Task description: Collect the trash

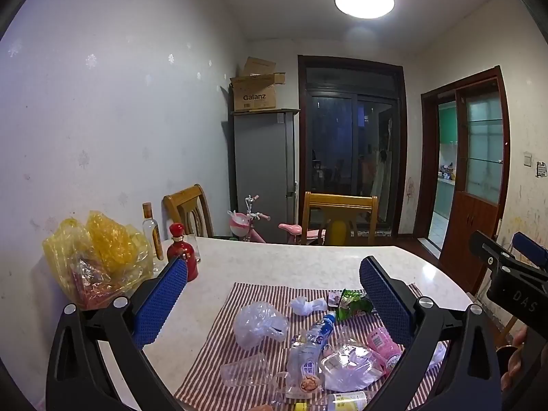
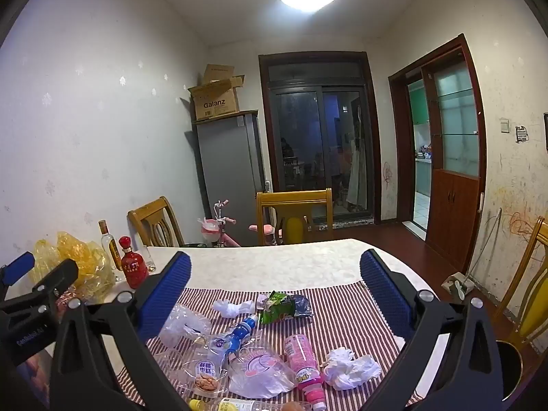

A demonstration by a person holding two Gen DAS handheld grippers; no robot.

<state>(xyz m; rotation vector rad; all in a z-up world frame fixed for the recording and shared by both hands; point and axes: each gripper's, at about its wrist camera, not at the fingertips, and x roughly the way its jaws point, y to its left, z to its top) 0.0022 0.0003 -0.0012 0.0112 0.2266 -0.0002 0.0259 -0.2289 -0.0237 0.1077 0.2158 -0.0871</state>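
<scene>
Both grippers — left (image 1: 274,284), right (image 2: 275,274) — fingers wide, empty, above striped mat (image 2: 342,308). On mat: pink bottle (image 2: 303,363), crumpled tissue (image 2: 349,366), green wrapper (image 2: 284,306) — all loose.

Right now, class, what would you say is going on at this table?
A person holds two claws above a red-and-white striped cloth strewn with trash. The left claw and the right claw are both open and hold nothing. A pink plastic bottle, a green snack wrapper and a crumpled white tissue lie uncollected.
</scene>
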